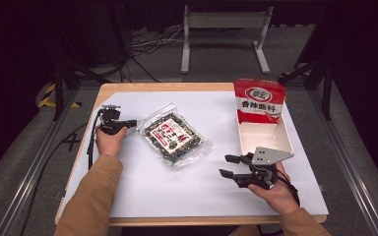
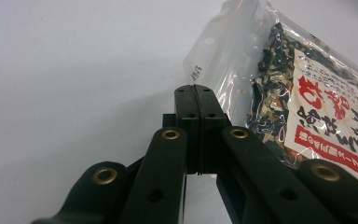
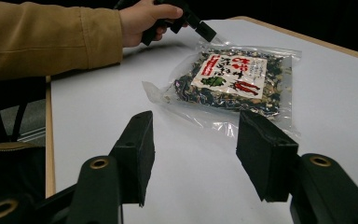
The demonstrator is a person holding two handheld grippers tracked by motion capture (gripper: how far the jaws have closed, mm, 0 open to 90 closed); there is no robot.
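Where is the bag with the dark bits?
In the high view, the clear bag lies flat on the white table, left of the middle, beside the left gripper and left of the white box.

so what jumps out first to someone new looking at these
The clear bag of dried mix with its red and white label, lying mid-table. The left tool is shut at the bag's clear top edge; whether it pinches it is unclear. A red packet stands in the white tray at right.

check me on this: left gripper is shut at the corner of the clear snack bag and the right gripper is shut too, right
Not quite. The right gripper is open: the right gripper view shows a wide gap between its jaws, with nothing in it. The left gripper is shut at the corner of the snack bag, as you said.
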